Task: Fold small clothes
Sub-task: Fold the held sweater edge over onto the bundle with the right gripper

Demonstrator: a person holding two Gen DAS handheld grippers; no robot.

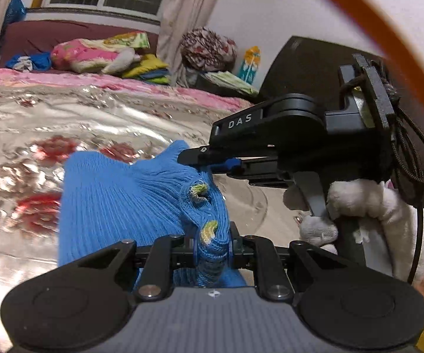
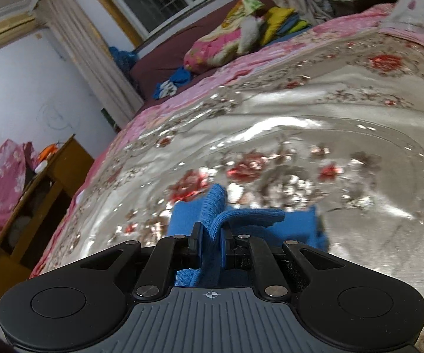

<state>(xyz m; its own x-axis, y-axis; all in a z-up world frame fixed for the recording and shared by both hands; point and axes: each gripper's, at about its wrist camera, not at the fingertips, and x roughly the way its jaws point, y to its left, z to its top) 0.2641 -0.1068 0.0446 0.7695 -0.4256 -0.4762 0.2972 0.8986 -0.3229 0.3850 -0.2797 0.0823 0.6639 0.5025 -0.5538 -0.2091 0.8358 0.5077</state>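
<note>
Blue knit garment (image 1: pixel 118 203) between both grippers' closed fingers (image 1: pixel 195 250).

Small blue ribbed knit garment (image 1: pixel 115 197), yellow-green embroidered patches near one bunched edge. Lifted off shiny floral bedspread (image 1: pixel 35 123), pinched at two edges, stretched between left gripper (image 1: pixel 212 248) and right gripper (image 2: pixel 211 245). Fabric bunched at both pinch points; ribbed cuff sticking up in right wrist view. Lower part hanging, slightly motion-blurred.
</note>
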